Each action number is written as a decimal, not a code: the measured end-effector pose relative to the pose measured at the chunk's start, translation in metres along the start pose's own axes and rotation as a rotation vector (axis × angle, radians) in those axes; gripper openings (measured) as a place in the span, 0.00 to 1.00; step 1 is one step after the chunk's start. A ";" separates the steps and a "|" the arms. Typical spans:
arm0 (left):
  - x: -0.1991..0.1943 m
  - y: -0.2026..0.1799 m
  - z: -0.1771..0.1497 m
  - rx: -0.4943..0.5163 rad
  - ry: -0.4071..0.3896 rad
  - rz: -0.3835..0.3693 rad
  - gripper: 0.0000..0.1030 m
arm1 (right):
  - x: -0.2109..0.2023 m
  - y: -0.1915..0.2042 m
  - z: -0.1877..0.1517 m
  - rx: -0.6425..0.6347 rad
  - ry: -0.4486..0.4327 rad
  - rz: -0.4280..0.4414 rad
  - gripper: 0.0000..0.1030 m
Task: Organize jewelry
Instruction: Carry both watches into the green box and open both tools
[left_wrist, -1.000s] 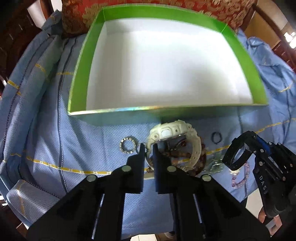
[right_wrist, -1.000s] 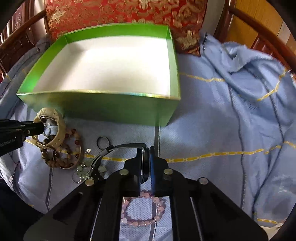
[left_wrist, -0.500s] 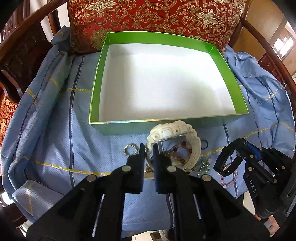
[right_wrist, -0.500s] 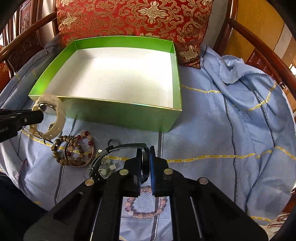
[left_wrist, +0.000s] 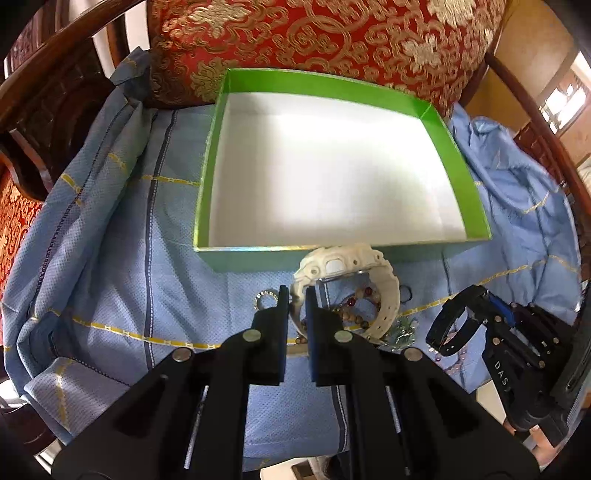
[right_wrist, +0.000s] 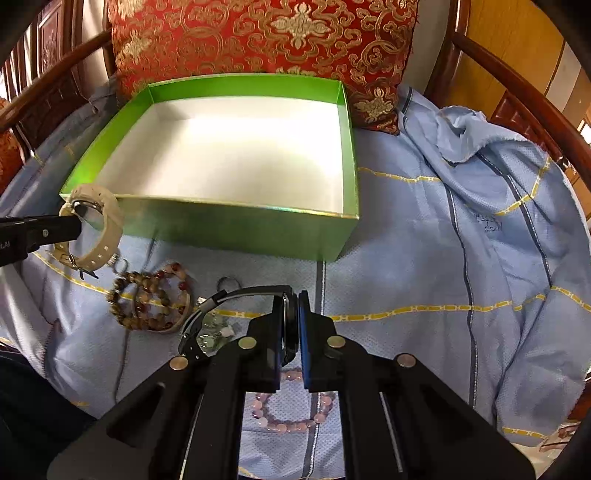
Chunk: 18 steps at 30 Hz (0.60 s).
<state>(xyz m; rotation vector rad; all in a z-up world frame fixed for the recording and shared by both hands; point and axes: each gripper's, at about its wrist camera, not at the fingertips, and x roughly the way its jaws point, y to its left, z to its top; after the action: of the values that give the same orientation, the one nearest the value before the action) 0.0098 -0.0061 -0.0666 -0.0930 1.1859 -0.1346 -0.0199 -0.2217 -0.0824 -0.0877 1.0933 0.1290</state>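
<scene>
Left wrist view: left claw (left_wrist: 294, 295) pinches the cream watch (left_wrist: 347, 284) by its stiff strap at 12 o'clock before the green box (left_wrist: 469, 192) — light, bulky; right claw (right_wrist: 291, 306) clamps the black watch (right_wrist: 207, 314).

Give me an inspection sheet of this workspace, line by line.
Surface: blue cloth, wrinkled, draped over a wooden chair.
Job's things: green box, nothing seen inside; cream watch; black watch; brown bead bracelets, pink bead bracelet, rings on the cloth.
Clutter: nothing seen.
Grippers: left hand-held gripper shut on cream watch; right hand-held gripper shut on black watch.
Cables: nothing seen.
Surroundings: red cushion.
</scene>
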 end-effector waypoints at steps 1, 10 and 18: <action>-0.003 0.003 0.001 -0.005 -0.011 -0.009 0.09 | -0.005 -0.001 0.003 0.005 -0.011 0.017 0.08; -0.019 0.013 0.042 -0.058 -0.123 -0.034 0.09 | -0.025 -0.007 0.059 0.038 -0.155 0.073 0.08; 0.024 0.008 0.062 -0.109 -0.070 -0.026 0.16 | 0.028 -0.007 0.090 0.103 -0.083 0.089 0.33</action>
<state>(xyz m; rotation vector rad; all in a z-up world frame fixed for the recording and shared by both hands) 0.0769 -0.0015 -0.0669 -0.2073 1.1224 -0.0886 0.0731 -0.2144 -0.0662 0.0581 1.0190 0.1552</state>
